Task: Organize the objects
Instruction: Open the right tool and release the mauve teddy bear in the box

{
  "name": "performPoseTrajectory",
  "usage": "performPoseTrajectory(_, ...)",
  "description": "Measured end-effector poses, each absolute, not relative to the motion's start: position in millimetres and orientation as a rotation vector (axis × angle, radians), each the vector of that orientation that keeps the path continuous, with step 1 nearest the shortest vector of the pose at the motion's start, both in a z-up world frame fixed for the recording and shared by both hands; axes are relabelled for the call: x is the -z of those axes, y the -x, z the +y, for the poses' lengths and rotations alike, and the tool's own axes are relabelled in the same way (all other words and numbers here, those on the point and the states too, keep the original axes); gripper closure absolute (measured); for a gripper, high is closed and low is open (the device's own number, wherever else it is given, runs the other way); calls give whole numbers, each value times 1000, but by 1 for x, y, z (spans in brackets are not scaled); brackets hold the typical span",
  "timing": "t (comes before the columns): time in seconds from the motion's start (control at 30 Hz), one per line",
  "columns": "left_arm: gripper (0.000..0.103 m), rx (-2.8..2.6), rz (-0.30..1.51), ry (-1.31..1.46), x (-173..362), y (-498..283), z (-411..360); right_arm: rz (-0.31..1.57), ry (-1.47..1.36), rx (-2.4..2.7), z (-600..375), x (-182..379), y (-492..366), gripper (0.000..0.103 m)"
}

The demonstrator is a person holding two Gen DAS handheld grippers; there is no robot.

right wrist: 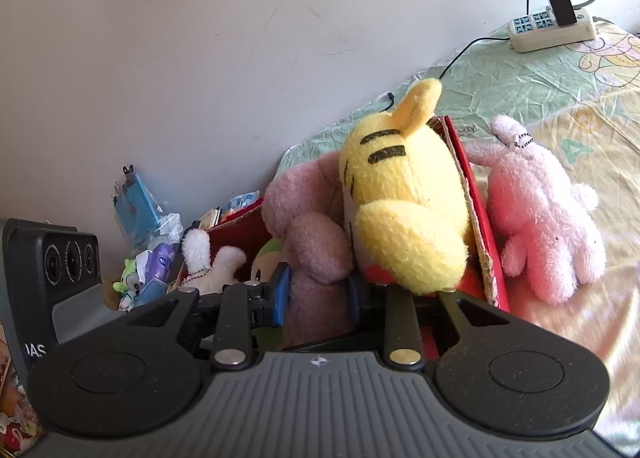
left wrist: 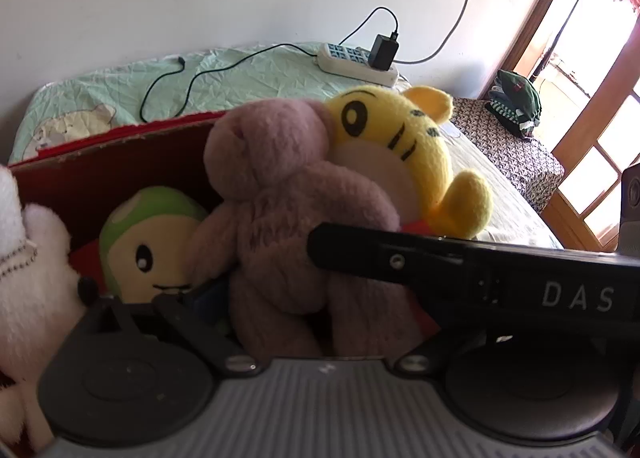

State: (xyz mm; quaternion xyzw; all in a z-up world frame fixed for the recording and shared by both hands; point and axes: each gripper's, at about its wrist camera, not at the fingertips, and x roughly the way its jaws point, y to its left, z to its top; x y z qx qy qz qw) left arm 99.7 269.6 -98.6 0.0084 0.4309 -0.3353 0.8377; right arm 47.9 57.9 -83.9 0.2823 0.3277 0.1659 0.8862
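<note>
Toys fill red box (right wrist: 476,218) on bed (right wrist: 560,90) by wall; right tongs (right wrist: 318,292) pinching mauve bear (right wrist: 316,258); left tongs: cannot tell.

Red box (right wrist: 480,218) was packed: mauve bear (left wrist: 280,198), yellow tiger (right wrist: 400,210), green-capped plush (left wrist: 148,242) and white plush (left wrist: 28,258) blocked entry, pink bunny (right wrist: 544,210) pressed its outer wall, while the bed (left wrist: 248,74) beyond lay open bar power strip (left wrist: 356,62) and cable (left wrist: 208,74).
</note>
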Motion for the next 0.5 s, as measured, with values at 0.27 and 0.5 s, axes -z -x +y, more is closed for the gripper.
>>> performPoseTrajectory(0.27,2,704,923,-20,98,-100,269,693,-572,-341,58,80,-46,74)
performPoseTrajectory(0.5,0,670,946,-6,96,-96,267,702,-572,-337,56,75,-43,72)
